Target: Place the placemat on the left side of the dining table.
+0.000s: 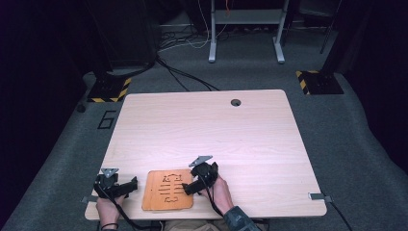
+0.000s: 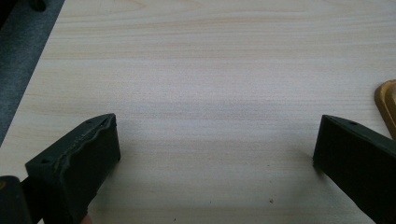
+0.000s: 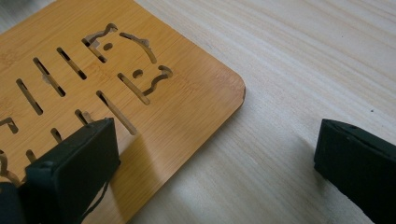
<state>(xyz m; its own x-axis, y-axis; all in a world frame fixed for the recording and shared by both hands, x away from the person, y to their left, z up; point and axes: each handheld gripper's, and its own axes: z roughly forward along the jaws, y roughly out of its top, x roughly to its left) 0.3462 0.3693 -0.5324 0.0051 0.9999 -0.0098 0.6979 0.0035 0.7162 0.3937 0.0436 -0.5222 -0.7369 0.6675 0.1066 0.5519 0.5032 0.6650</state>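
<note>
Board: bamboo cutout board point(image 1: 168, 189) lies flat on the tabletop point(image 1: 207, 130) at the near edge, between your two hands. Slots and curved cutouts run through its middle, rounded corners.
Right gripper: your right gripper point(image 1: 191, 186) sits at the board's right edge, jaws spread wide apart, holding nothing. In the right gripper view point(image 3: 217, 149) one jaw hangs over the board point(image 3: 116, 84), the other over bare tabletop point(image 3: 303, 56), so the board's rounded corner lies between them. Cannot tell if the jaw touches the board.
Left gripper: your left gripper point(image 1: 132, 183) is just left of the board, apart from it, jaws pointing toward it. In the left gripper view point(image 2: 217, 144) jaws are wide apart with only bare tabletop point(image 2: 210, 70) between them; a sliver of the board's edge point(image 2: 386, 105) shows at the far right, beyond the right-hand jaw.
Hands: your right hand point(image 1: 220, 191) and left hand point(image 1: 108, 206) come in from the near edge, each wrapped around its gripper body.
Tabletop: light wood, cable hole point(image 1: 235, 102) near the far edge.
</note>
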